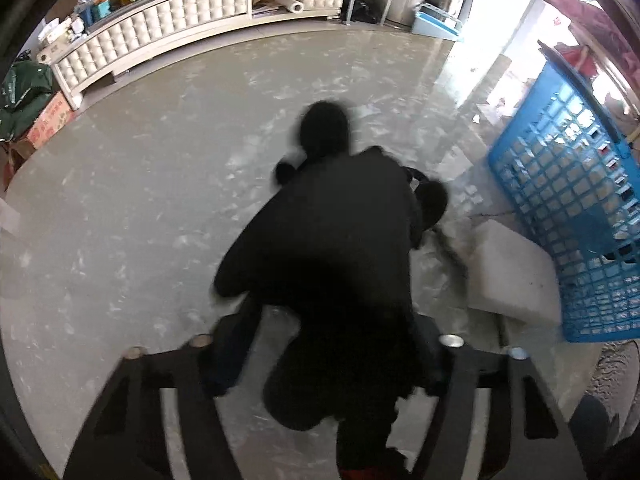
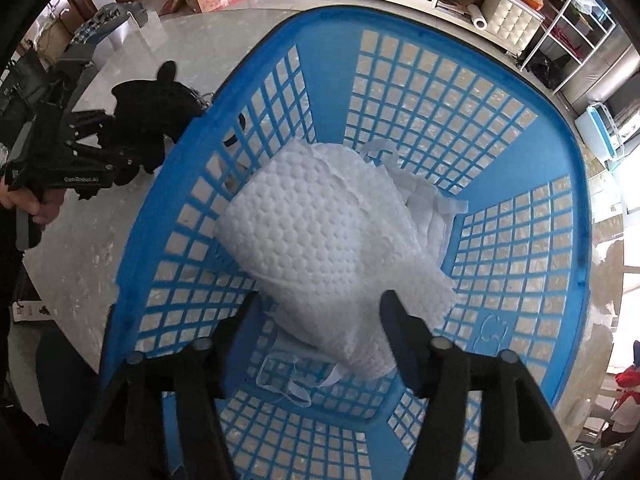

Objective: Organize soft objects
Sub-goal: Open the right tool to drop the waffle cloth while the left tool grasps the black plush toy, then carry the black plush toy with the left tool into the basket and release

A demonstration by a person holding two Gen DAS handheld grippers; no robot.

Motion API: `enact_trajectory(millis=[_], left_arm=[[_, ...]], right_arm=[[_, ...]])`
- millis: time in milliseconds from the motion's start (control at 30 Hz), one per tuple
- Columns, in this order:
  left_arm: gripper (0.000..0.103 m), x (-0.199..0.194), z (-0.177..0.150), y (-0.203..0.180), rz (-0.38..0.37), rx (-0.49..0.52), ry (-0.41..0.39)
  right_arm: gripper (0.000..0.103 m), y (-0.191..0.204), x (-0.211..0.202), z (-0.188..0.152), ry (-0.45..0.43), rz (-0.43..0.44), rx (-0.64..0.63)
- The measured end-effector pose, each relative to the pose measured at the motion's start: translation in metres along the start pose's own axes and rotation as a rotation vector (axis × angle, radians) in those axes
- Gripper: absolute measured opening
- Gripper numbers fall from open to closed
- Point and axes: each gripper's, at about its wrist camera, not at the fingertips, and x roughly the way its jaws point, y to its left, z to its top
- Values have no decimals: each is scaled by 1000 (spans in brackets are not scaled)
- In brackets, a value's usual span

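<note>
Readable on the left hand-held gripper (image 2: 120, 168): "GenRobot.AI". Closed on a black plush toy (image 1: 336, 240), blue basket (image 1: 568, 216) to its right, white foam block (image 1: 512, 268) between. Right hand-held gripper (image 2: 320, 332) wide apart, around a white quilted cloth (image 2: 320, 232) inside the basket, pads apparently not pressing.

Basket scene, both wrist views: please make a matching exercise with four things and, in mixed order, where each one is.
Things:
1. white quilted cloth
2. black plush toy
3. white foam block
4. blue basket

Places:
A. held between the left gripper fingers
B. on the table, under the right gripper
C. inside the basket
D. on the table beside the basket

Pairs: 1-C, 2-A, 3-D, 4-B
</note>
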Motion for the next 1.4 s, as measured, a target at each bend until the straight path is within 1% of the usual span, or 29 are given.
enact_trajectory(millis=[167,233,267,333,367,400,500,633,767,933,1167,1400], left_arm=[[45,-4,-7,-8,9,2,-7],[45,-7,-11,-10,15,-8,-9],[44,-10,-14,-10,20,-18,-11],[44,-16,-20,-11,25,-31,-14],[44,-21,-25,-13,25,-33,-17],[44,-27,-30,-14,26,-37,-22],[44,-45,-41,-17,31,-41,-40],[44,-74,-51,-25,28,-41,-72],[44,-102,-57,-37,68,-42,-90],[44,-139,-62,-55,53,-27,-136],[44,-179,-57,-93,27,35,-196],[44,-196,-44,-130,-9,106,-232]], right_arm=[[83,-6,-19,-12,-50,-13,29],[89,-9,-28,-19,-75,-36,45],[92,-9,-32,-23,-85,-39,52],[96,-10,-41,-28,-109,-38,70],[100,-11,-45,-31,-122,-45,79],[101,-12,-50,-34,-138,-53,94],[102,-18,-59,-42,-172,-51,136],[103,-10,-69,-54,-196,-58,172],[103,-12,-74,-61,-211,-50,205],[103,-13,-80,-72,-213,-47,228],[103,-15,-90,-90,-234,-52,259],[103,-31,-97,-106,-282,-57,308]])
